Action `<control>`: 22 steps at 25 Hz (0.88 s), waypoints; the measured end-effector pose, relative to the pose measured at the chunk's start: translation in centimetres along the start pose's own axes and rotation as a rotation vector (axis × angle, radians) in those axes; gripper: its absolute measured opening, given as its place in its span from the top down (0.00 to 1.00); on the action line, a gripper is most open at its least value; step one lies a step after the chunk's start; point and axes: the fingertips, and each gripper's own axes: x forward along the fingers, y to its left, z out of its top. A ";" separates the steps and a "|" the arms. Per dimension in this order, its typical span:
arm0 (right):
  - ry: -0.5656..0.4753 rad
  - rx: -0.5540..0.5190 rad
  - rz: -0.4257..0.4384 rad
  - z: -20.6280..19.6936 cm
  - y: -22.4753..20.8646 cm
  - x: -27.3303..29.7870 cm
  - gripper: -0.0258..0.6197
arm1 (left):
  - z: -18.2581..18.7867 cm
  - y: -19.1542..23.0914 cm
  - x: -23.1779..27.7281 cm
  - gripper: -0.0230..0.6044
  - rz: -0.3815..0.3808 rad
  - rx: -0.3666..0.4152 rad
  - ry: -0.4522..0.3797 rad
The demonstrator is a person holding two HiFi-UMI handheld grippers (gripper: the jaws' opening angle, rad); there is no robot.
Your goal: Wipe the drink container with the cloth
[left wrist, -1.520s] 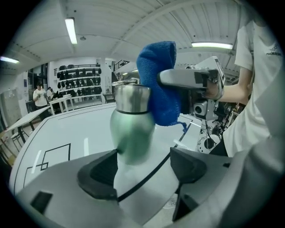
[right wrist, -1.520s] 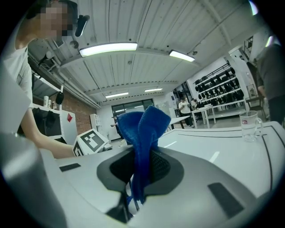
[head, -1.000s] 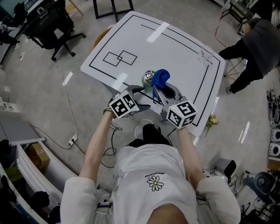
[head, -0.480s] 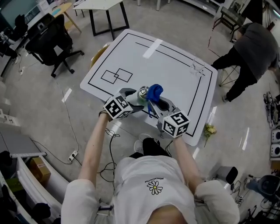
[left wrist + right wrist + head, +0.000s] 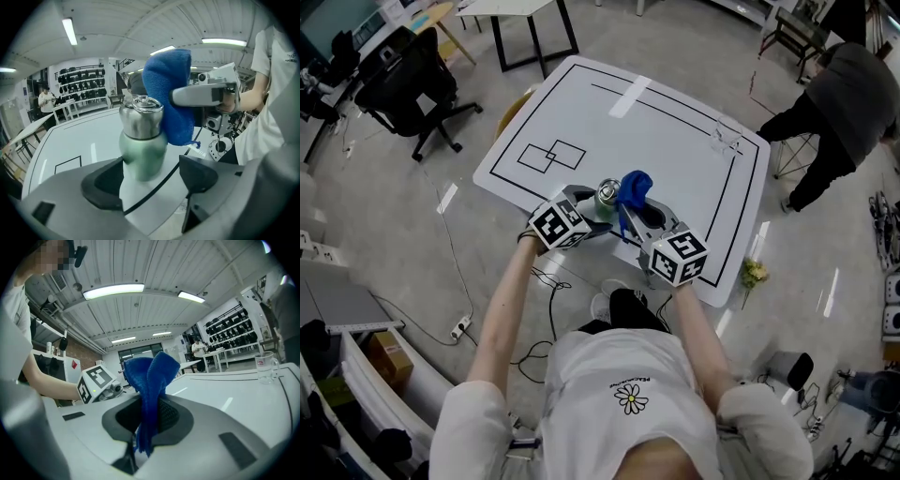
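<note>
A green drink bottle with a steel top (image 5: 607, 196) (image 5: 143, 145) stands near the front edge of the white table (image 5: 675, 141). My left gripper (image 5: 592, 208) (image 5: 150, 180) is open around its base, with the bottle against one pad and a gap to the other. Shut on a blue cloth (image 5: 633, 187) (image 5: 150, 380), my right gripper (image 5: 628, 214) (image 5: 147, 416) reaches in from the right. The cloth (image 5: 171, 93) lies against the bottle's upper right side.
A clear glass (image 5: 727, 142) (image 5: 265, 364) stands at the table's far right corner. Black lines and a small double square (image 5: 551, 157) mark the tabletop. An office chair (image 5: 403, 84) is to the left, a bent-over person (image 5: 844, 94) to the right, and cables (image 5: 455, 281) cross the floor.
The head view has shifted a little. The cloth stays against the bottle's upper right side, and both grippers keep their places relative to the bottle.
</note>
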 end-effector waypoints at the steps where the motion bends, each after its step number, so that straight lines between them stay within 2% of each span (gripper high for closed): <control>1: -0.006 0.006 -0.003 0.0 -0.3 0.0 0.89 | -0.2 -0.3 -0.2 0.39 0.004 0.003 0.009; 5: -0.024 0.027 -0.009 -0.1 -0.3 0.0 0.89 | -1.4 -1.3 -1.0 0.39 0.027 0.023 0.042; 10: -0.026 0.039 0.021 -0.5 1.1 -0.5 0.89 | -2.0 -2.9 -1.8 0.39 0.042 0.009 0.059; 15: -0.029 0.031 0.031 -0.5 2.3 -0.5 0.89 | -2.4 -4.8 -1.9 0.39 0.034 0.065 0.084; 22: -0.024 0.044 0.036 -1.0 2.7 -0.6 0.89 | -1.7 -6.7 -1.3 0.39 -0.001 0.029 0.017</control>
